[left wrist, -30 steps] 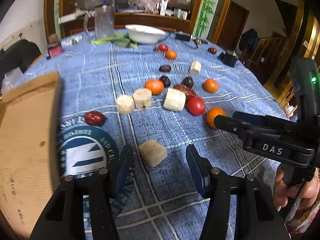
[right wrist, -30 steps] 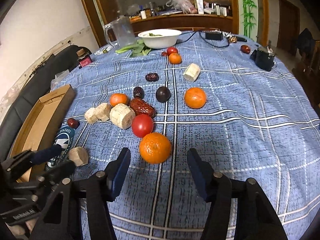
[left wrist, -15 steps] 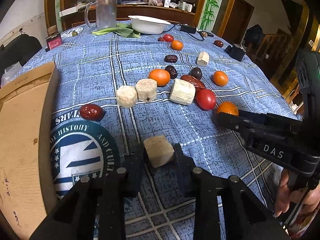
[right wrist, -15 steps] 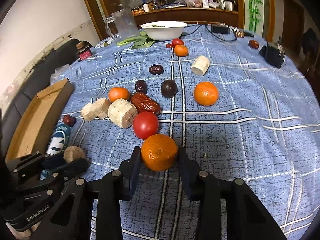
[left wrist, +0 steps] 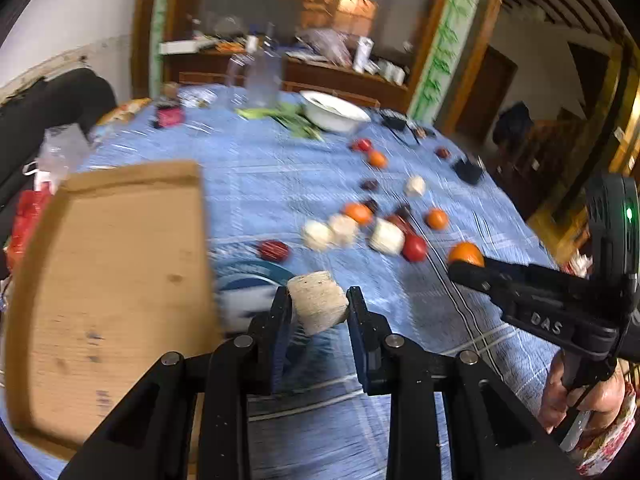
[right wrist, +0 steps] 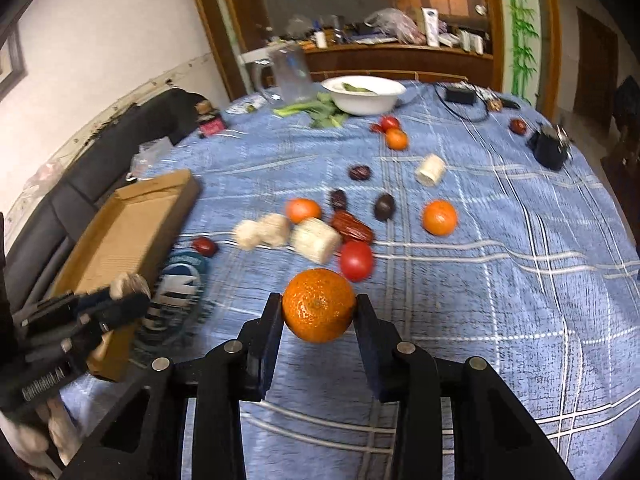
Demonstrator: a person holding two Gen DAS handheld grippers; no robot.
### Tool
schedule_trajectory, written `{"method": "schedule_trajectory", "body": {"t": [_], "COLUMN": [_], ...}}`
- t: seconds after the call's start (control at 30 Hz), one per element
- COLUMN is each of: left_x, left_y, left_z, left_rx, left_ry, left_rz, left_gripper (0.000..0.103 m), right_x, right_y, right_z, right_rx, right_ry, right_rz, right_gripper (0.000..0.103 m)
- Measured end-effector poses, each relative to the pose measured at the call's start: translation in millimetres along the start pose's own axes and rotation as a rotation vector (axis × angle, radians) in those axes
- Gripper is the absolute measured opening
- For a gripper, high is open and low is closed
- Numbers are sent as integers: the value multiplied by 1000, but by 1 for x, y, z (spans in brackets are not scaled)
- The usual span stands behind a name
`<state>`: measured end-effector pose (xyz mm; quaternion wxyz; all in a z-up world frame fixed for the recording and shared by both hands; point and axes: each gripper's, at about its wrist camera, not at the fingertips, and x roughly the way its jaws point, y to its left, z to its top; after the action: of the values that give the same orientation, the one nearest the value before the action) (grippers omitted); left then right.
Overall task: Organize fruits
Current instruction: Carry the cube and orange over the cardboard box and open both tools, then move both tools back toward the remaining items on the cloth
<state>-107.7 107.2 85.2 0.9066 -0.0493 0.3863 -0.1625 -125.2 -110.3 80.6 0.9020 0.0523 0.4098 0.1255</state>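
Note:
My left gripper (left wrist: 318, 304) is shut on a pale beige chunk (left wrist: 317, 302) and holds it above the blue cloth, just right of the open cardboard box (left wrist: 108, 276). My right gripper (right wrist: 318, 312) is shut on an orange (right wrist: 318, 305), lifted off the table. That orange also shows in the left wrist view (left wrist: 465, 254), and the held chunk shows in the right wrist view (right wrist: 129, 285). On the cloth lie several fruits: a tomato (right wrist: 356, 261), oranges (right wrist: 439, 217) (right wrist: 303, 209), a red date (right wrist: 352, 227) and beige chunks (right wrist: 316, 239).
The cardboard box (right wrist: 120, 232) lies at the table's left edge, next to a round printed emblem (right wrist: 176, 280) on the cloth. A white bowl (right wrist: 364, 94), greens (right wrist: 316, 110), a clear jug (right wrist: 290, 74) and a black device (right wrist: 550, 150) stand at the far side.
Both grippers went from open to shut on their items and lifted them. The left gripper has swung left toward the cardboard box with the chunk.

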Motion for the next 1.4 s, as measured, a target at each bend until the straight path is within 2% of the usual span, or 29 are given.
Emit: {"method": "schedule_trajectory", "body": {"t": [0.13, 0.23, 0.3, 0.4, 0.57, 0.7, 0.97, 1.13, 1.2, 1.3, 1.4], "left_x": [-21, -21, -11, 9, 39, 62, 86, 85, 82, 70, 51], "left_y": [38, 70, 97, 129, 175, 201, 217, 220, 222, 220, 213], "left_z": [21, 43, 59, 73, 83, 89, 84, 82, 83, 83, 84], "left_rx": [-26, -39, -61, -122, -217, -283, -315, -331, -345, -359, -363], "left_ry": [-34, -33, -16, 28, 80, 112, 160, 156, 143, 122, 95], "left_rz": [66, 116, 154, 158, 182, 192, 197, 194, 187, 178, 171], "left_gripper": [27, 27, 27, 27, 27, 27, 27, 28, 37, 39, 43], "right_x": [0, 12, 25, 57, 111, 148, 190, 197, 195, 183, 161], "right_y": [38, 76, 101, 140, 182, 199, 212, 216, 215, 208, 197], "right_z": [14, 32, 44, 61, 71, 76, 83, 81, 82, 86, 91], "right_rx": [-51, -97, -133, -190, -250, -290, -318, -334, -339, -314, -271], "right_ry": [0, 10, 13, 32, 85, 118, 170, 166, 160, 129, 95], "right_rz": [67, 143, 173, 202, 218, 187, 143, 117, 119, 134, 165], "right_gripper": [39, 39, 39, 39, 39, 39, 39, 40, 41, 47, 47]}}
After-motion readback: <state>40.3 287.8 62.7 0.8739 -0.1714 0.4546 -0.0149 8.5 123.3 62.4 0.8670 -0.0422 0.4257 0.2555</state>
